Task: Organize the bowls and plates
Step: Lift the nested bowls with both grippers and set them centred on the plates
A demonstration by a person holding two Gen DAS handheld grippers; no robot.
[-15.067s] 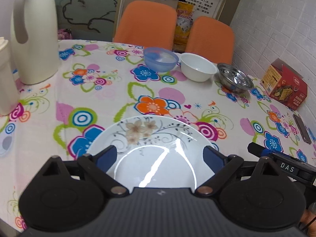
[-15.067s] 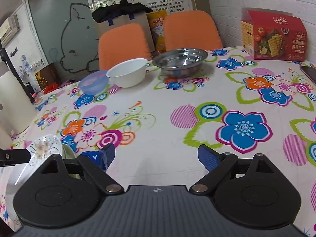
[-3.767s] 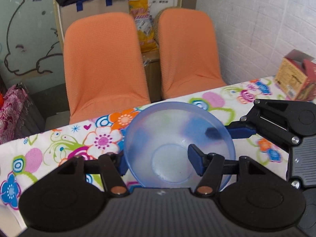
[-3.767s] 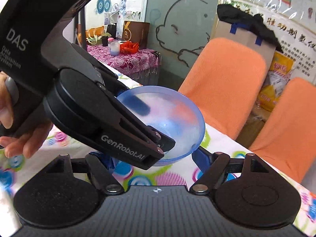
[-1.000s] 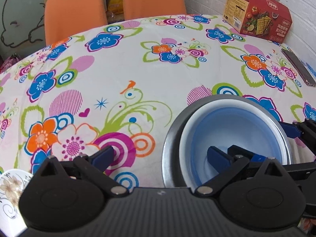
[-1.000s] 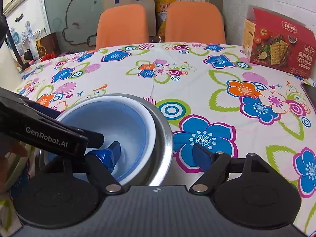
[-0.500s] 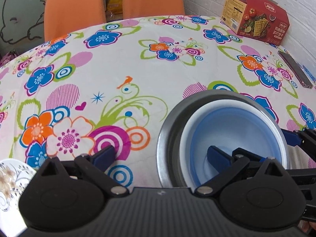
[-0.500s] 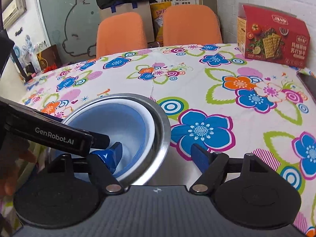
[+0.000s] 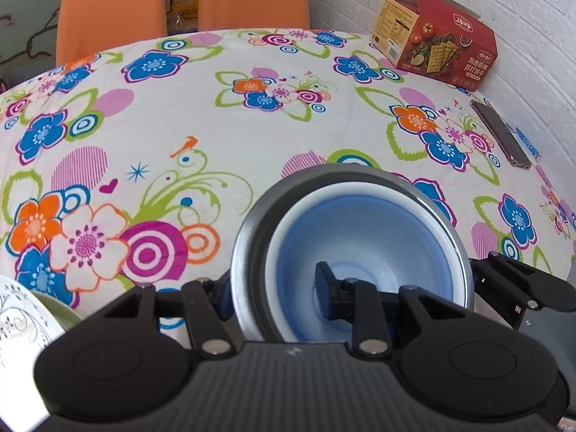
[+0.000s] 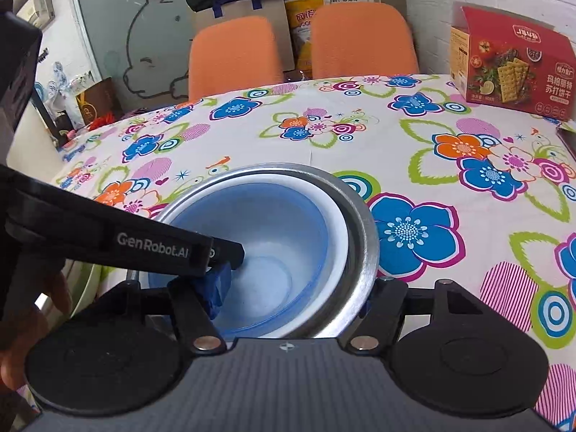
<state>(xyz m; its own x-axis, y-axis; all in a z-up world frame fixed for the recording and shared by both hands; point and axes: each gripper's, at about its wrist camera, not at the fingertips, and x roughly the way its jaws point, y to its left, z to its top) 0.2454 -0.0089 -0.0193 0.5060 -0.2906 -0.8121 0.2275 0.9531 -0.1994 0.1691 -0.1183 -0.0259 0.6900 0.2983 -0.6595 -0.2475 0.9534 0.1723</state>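
Note:
Three bowls are nested: a steel bowl (image 9: 252,230) outermost, a white bowl (image 9: 306,198) in it, a blue bowl (image 9: 378,237) innermost. My left gripper (image 9: 273,293) is shut on the stack's left wall, one finger outside the steel rim and one inside the blue bowl. My right gripper (image 10: 295,291) straddles the stack's (image 10: 363,223) near right wall, jaws wide, blue pad inside, other finger outside the rim. A white floral plate (image 9: 18,327) lies on a green plate (image 9: 54,309) at the lower left. Whether the stack rests on the cloth I cannot tell.
A red cracker box (image 9: 435,50) stands at the far right by the brick wall, with a phone (image 9: 500,140) nearer along that edge. Two orange chairs (image 10: 234,54) stand behind the flowered table (image 9: 180,108). A hand (image 10: 21,342) holds the left gripper.
My left gripper's fingers have drawn in from wide apart onto the stack's left wall. The right gripper's fingers narrowed only slightly. The stack now looks closer and larger in both views.

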